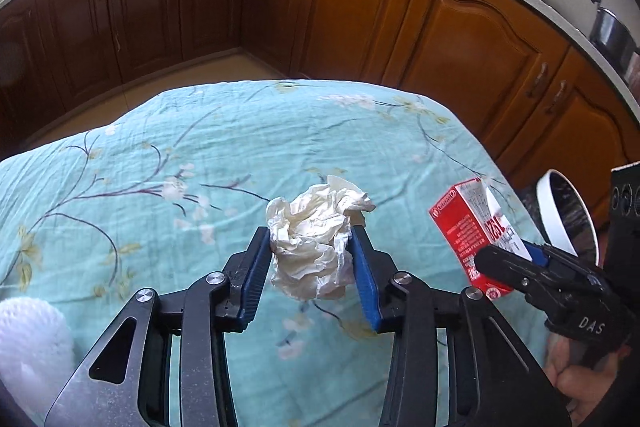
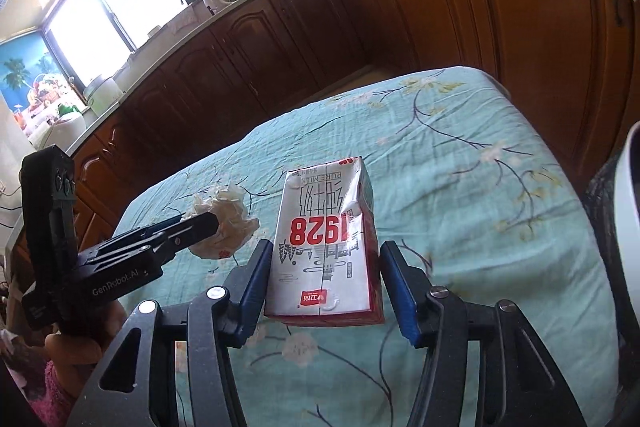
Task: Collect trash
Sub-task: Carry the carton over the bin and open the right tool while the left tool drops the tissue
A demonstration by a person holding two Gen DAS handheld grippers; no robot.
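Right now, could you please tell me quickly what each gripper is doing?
Left gripper: closed on the crumpled paper.
Right gripper: around the milk carton, which appears lifted; a small gap shows at one pad, so grip uncertain.

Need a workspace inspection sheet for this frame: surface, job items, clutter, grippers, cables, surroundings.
Surface: table under a teal floral cloth, wrinkled.
Job's things: crumpled paper wad, lifted off the cloth between the left fingers; red and white milk carton between the right fingers, dented on its upper right edge.
Bin: white-rimmed bin with a dark liner at the table's right edge.
Clutter: white knobbly object at the left camera's lower left corner, identity unclear.
Grippers: left gripper shut on the wad; right gripper shut on the carton, right pad contact less clear.
Cables: nothing seen.
Surroundings: wooden kitchen cabinets, counter with pots and bottles, bright window.
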